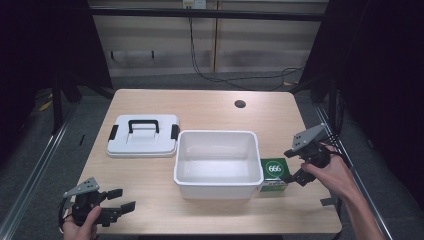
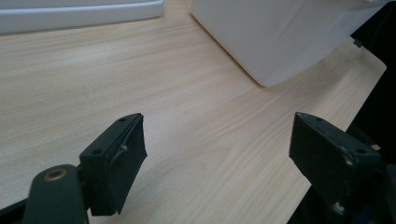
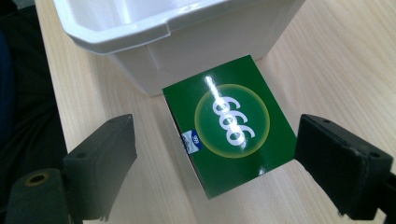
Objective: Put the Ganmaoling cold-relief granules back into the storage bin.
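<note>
High view places the green box (image 1: 274, 174) on the counter (image 1: 210, 105), touching the right wall of the white bin (image 1: 218, 186), which serves as the landmark. Right tool (image 1: 294, 165) sits just right of the box, jaws spread. Right gripper view confirms one jaw on each side of the box (image 3: 229, 126) (neither touching it), with the bin (image 3: 140, 32) directly beyond. Left tool (image 1: 122, 200) rests well left of the bin's near corner, jaws spread over bare counter. A white lid (image 1: 143, 135) with a black handle lies left of the bin.
</note>
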A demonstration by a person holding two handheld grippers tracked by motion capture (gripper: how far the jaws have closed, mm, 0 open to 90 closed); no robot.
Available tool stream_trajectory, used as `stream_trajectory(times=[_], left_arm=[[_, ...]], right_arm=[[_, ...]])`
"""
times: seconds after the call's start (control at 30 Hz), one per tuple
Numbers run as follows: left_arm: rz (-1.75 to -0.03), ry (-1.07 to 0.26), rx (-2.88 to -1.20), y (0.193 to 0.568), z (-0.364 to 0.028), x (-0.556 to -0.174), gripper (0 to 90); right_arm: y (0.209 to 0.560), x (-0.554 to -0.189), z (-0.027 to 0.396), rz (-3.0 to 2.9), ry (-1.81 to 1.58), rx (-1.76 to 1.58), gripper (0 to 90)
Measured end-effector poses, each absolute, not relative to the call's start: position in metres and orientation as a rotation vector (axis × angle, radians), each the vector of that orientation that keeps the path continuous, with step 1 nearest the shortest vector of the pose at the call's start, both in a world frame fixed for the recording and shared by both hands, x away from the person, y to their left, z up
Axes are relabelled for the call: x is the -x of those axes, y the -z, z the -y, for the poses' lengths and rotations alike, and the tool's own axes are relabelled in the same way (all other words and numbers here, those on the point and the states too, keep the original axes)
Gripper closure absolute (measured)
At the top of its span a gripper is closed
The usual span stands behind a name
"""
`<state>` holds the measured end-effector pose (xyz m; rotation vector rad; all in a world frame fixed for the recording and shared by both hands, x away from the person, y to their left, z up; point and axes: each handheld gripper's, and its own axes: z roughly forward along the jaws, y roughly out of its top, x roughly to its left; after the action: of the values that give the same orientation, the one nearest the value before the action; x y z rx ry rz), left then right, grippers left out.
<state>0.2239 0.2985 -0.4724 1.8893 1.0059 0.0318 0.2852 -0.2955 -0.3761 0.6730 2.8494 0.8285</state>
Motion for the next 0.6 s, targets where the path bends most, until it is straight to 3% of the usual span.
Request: stream_trajectory(times=[0.6], left_arm=[[-1.003,-0.027,-1.885,0.472,-0.299,-0.224,18.6]], right_arm=[[0.383,-0.312,0.273,-2.993,-0.591,-0.386,9.4]])
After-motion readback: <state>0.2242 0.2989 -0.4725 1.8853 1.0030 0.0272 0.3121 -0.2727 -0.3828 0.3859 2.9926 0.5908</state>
